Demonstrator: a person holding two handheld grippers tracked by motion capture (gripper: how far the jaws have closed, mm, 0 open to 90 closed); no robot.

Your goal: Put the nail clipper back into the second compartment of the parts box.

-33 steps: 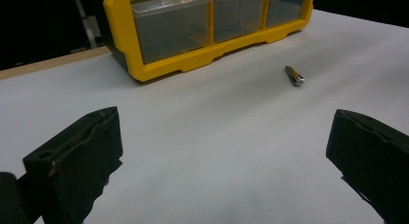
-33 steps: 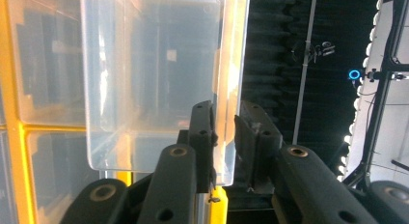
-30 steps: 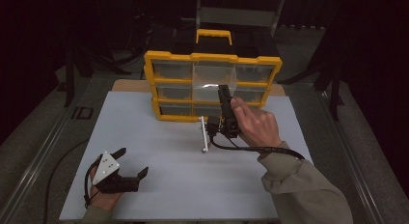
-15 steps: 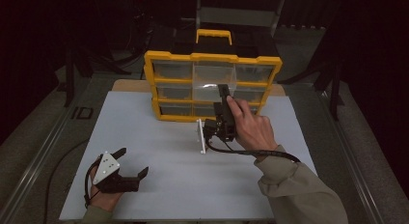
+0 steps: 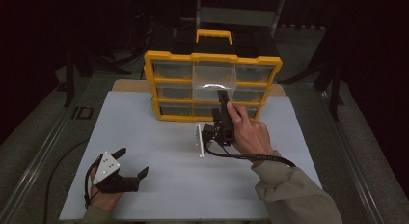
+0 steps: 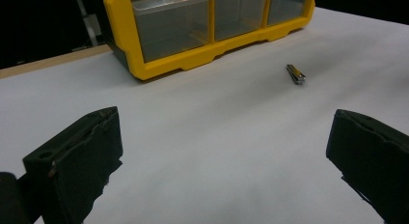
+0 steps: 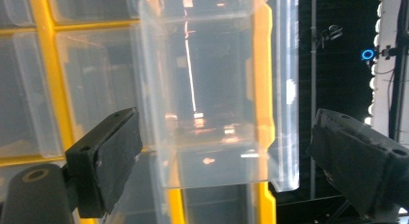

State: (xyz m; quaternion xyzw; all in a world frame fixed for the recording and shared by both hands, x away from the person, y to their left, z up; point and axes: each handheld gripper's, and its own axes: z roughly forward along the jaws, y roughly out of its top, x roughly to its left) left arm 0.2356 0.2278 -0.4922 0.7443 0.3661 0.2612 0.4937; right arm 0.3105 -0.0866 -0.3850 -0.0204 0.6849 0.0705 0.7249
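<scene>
Drawers of clear plastic fill a yellow organizer (image 5: 212, 86) that stands upright near the far edge of the counter (image 5: 144, 137), with a yellow carry handle (image 5: 213, 35) on the dark case behind it. The organizer has three rows of three drawers. The top middle drawer (image 5: 214, 75) is pulled out toward the person and juts past the yellow frame; in the right gripper view this drawer (image 7: 212, 89) looks see-through, with only light reflections inside, and nothing in it can be made out. The other drawers sit flush in the frame, and their contents cannot be told.

The right hand-held gripper (image 5: 223, 96) is raised in front of the organizer's middle column, just below the pulled-out drawer. Its jaws have just been opening and now stand wide apart, one on each side of the drawer in the right gripper view, with the pads not pressing on it.

The left hand-held gripper (image 5: 130, 163) rests near the near left corner of the counter, jaws spread wide with nothing between them.

A small metal nail clipper (image 6: 295, 74) lies on the bare counter in front of the organizer, well apart from the left hand-held gripper. A white strip (image 5: 199, 139) lies on the counter just beside the right hand (image 5: 248, 132).
</scene>
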